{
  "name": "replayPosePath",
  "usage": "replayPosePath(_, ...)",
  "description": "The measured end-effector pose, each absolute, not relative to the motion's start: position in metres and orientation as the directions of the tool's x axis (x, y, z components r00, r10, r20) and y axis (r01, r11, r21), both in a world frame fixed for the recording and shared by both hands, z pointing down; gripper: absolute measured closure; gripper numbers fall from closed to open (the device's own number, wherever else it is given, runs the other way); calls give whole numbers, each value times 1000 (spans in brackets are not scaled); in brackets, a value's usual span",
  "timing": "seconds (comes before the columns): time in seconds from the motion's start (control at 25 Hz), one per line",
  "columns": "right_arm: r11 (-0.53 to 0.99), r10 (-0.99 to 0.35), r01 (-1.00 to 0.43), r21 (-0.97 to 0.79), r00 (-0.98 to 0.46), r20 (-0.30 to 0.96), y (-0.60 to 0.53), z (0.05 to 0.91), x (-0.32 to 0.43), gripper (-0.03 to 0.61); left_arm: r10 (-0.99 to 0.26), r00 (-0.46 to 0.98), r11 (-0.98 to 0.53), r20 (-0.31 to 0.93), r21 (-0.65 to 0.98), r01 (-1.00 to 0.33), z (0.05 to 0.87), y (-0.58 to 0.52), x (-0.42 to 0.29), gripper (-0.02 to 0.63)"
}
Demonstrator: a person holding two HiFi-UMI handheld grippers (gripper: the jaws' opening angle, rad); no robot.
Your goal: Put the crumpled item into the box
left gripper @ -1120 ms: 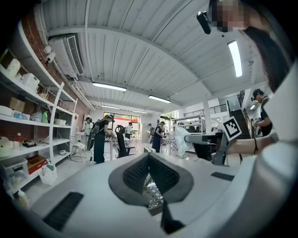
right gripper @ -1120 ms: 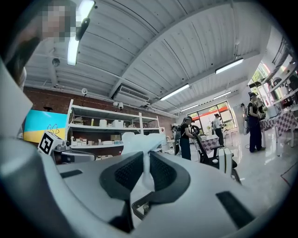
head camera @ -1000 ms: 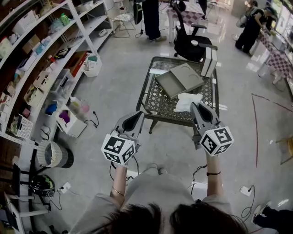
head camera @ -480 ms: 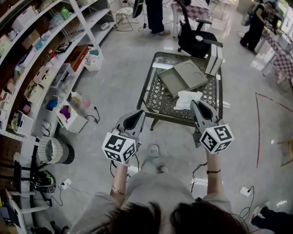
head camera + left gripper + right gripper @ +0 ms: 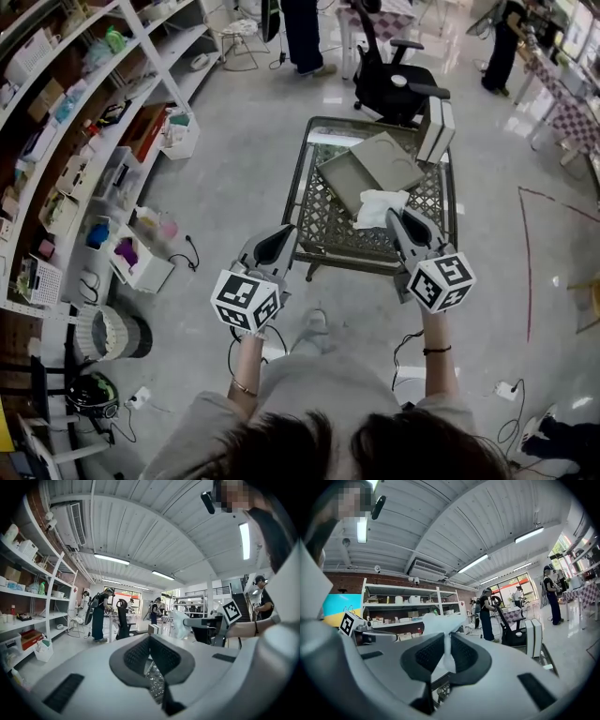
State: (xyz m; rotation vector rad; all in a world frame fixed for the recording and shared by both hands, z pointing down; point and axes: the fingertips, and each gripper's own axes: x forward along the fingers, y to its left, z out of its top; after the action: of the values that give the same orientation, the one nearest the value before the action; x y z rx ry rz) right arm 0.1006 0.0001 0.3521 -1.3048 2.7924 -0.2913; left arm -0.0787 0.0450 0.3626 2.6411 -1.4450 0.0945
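A white crumpled tissue hangs over the near part of the metal lattice table, pinched in my right gripper. In the right gripper view the tissue sticks up between the dark pads, where the right gripper is shut on it. An open grey box with its lid laid back lies on the table just beyond. My left gripper is shut and empty, held off the table's near left corner. The left gripper view shows that left gripper with pads together, and the tissue to its right.
A white upright box stands at the table's far right corner. A black office chair sits behind the table. Shelves full of goods line the left wall, with bins and cables on the floor. People stand at the back.
The person has stepped toward the table, which now sits slightly nearer the grippers. Both grippers keep their pose, and the tissue stays pinched in the right one.
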Motion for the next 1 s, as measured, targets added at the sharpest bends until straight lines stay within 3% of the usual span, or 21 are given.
replayPosePath(1.0, 510, -825, -821, -256, -551, 125, -98, 400, 66, 518, -713, 682, -666, 160, 146, -731, 398, -82, -95, 597)
